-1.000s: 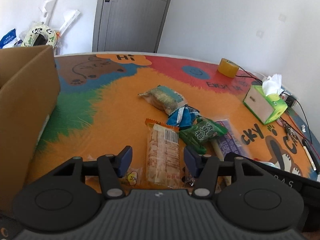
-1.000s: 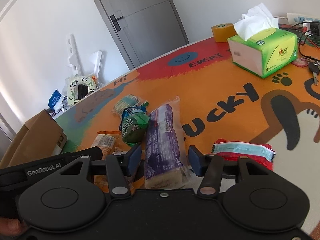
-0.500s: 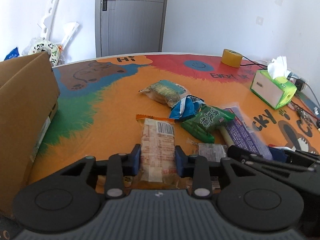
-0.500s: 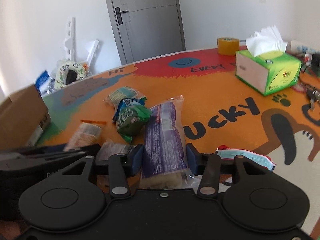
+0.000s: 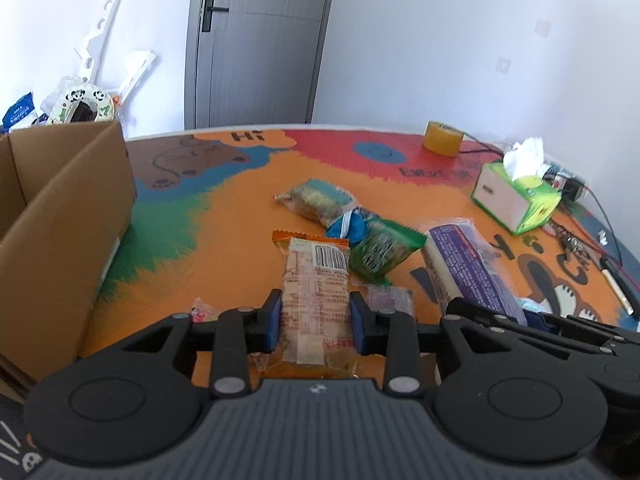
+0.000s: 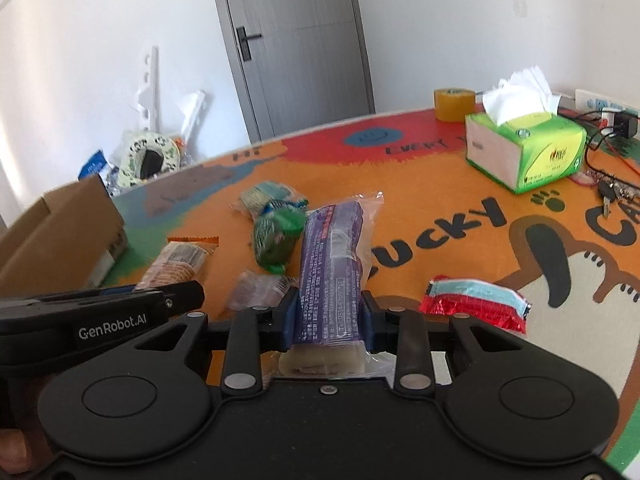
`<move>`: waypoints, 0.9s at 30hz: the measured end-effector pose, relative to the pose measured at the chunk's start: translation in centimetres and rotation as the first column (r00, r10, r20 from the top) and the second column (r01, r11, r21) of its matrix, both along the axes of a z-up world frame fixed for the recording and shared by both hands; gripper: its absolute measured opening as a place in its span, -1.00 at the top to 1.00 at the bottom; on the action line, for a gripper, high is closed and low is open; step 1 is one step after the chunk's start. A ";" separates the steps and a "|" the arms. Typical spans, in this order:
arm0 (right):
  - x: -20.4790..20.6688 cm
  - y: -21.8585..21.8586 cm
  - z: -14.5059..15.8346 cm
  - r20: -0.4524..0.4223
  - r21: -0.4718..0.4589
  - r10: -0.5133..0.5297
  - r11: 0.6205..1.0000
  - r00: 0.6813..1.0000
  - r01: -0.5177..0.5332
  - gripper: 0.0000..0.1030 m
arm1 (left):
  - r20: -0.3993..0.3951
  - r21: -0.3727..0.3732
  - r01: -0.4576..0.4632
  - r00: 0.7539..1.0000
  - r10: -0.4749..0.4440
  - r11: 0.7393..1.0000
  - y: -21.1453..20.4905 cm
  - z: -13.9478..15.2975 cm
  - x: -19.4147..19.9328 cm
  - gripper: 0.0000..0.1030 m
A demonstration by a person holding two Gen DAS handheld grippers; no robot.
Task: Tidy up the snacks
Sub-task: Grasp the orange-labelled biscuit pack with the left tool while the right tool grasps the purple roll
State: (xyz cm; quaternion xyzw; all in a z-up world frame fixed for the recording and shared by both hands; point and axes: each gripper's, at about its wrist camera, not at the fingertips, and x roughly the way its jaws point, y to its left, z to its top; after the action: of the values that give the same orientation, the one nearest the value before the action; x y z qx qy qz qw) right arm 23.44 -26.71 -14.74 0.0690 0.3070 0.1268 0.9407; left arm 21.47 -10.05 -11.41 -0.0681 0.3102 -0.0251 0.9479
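My left gripper [image 5: 316,322] is shut on the orange-edged biscuit pack [image 5: 316,284] and holds it lifted off the table. My right gripper [image 6: 328,320] is shut on the long purple snack pack [image 6: 332,264], also raised. A green snack bag [image 5: 380,250], a blue wrapper [image 5: 348,226] and a teal-and-tan pack [image 5: 316,200] lie together mid-table. A small pale pink pack [image 6: 256,290] lies just left of my right gripper. A red-and-blue pack [image 6: 476,308] lies to its right. The open cardboard box [image 5: 60,220] stands at the left.
A green tissue box [image 6: 524,152] and a yellow tape roll [image 6: 454,104] stand at the far right of the colourful round table [image 5: 224,240]. Keys and cables [image 6: 612,188] lie by the right edge. A grey door [image 5: 256,40] is behind.
Both grippers have closed on their packs, the left on the biscuit pack, the right on the purple pack. Both packs have risen from the table.
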 end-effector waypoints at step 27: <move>-3.3 2.8 6.3 0.167 0.095 0.058 0.993 0.984 -0.075 0.40 | 0.185 -0.056 -0.061 0.980 0.070 0.997 5.9 7.2 -5.6 0.36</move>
State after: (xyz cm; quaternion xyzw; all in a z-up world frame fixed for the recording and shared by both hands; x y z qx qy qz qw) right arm 20.10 -23.92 -8.43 0.0956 0.2238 0.1789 0.9533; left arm 15.83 -4.16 -4.24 -0.0991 0.2170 -0.0078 0.9711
